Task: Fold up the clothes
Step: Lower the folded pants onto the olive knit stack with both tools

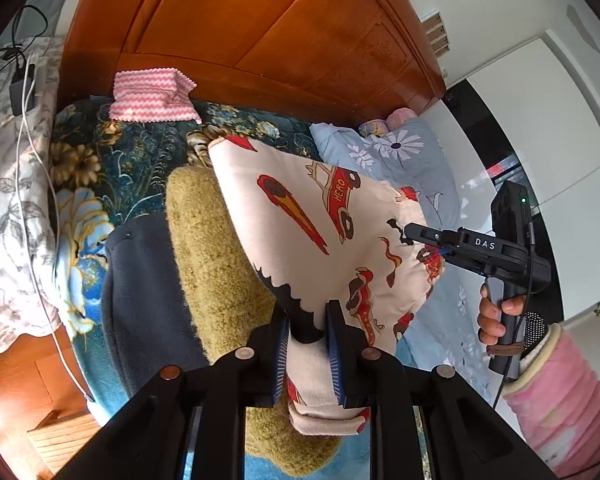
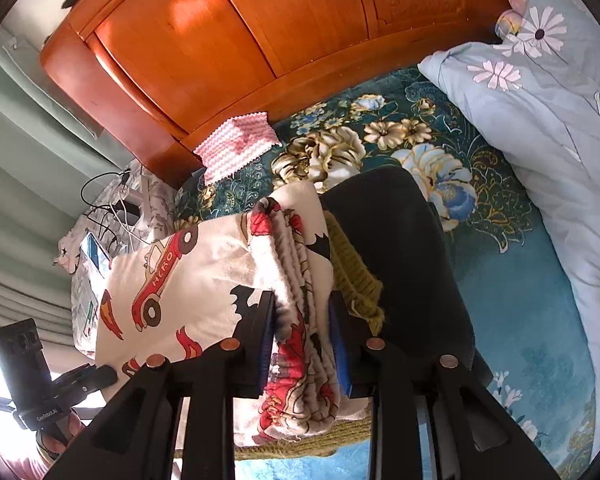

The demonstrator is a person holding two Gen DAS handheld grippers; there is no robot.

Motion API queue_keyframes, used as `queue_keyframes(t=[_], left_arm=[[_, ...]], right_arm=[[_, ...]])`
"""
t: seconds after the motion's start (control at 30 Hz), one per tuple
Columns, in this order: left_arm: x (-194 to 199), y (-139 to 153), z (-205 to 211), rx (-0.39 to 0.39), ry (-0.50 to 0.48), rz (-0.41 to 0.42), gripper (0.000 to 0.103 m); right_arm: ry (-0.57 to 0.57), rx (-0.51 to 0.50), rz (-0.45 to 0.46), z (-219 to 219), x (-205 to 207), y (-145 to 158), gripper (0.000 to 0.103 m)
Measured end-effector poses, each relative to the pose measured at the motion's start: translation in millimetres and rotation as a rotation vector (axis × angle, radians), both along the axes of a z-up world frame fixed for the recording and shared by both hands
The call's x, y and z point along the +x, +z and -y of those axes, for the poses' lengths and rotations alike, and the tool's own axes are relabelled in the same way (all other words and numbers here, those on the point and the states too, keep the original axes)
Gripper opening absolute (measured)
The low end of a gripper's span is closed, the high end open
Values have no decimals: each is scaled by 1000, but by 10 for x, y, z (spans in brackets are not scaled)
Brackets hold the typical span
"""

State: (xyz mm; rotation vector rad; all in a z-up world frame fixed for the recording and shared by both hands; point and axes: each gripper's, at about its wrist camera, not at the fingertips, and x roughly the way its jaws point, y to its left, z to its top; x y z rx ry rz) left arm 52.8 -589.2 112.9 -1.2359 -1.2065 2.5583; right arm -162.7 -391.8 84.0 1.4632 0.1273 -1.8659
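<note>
A cream garment printed with red cars and flames (image 1: 300, 216) is held up above the bed between both grippers. My left gripper (image 1: 308, 320) is shut on one edge of it. My right gripper (image 2: 302, 312) is shut on a bunched, layered edge of the same garment (image 2: 204, 264); it also shows in the left wrist view (image 1: 410, 234) at the garment's right side. Under the garment lie an olive fuzzy garment (image 1: 216, 272) and a dark navy garment (image 1: 140, 300), also seen in the right wrist view as olive (image 2: 356, 276) and dark (image 2: 404, 248).
The bed has a teal floral blanket (image 2: 512, 300) and an orange wooden headboard (image 1: 260, 32). A pink zigzag cloth (image 1: 152, 98) lies by the headboard. A pale blue flowered quilt (image 2: 540, 100) lies to the right. Cables and a charger (image 1: 20, 88) lie on a grey floral cover at left.
</note>
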Motion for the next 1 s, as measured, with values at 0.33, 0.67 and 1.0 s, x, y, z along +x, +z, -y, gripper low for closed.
queue_keyframes(t=[0.33,0.67,1.0], left_arm=[[90,250,131,-2,80,-38,31],[-201,84,-201,-52,-28,-3,34],[-433,-378,-146,-95,-33,24,33]], right_arm=[[-94,-24,-63,-233,60,327,31],[116,34,-117,143,605,178,35],[90,81,-123,248,413,-243,35]])
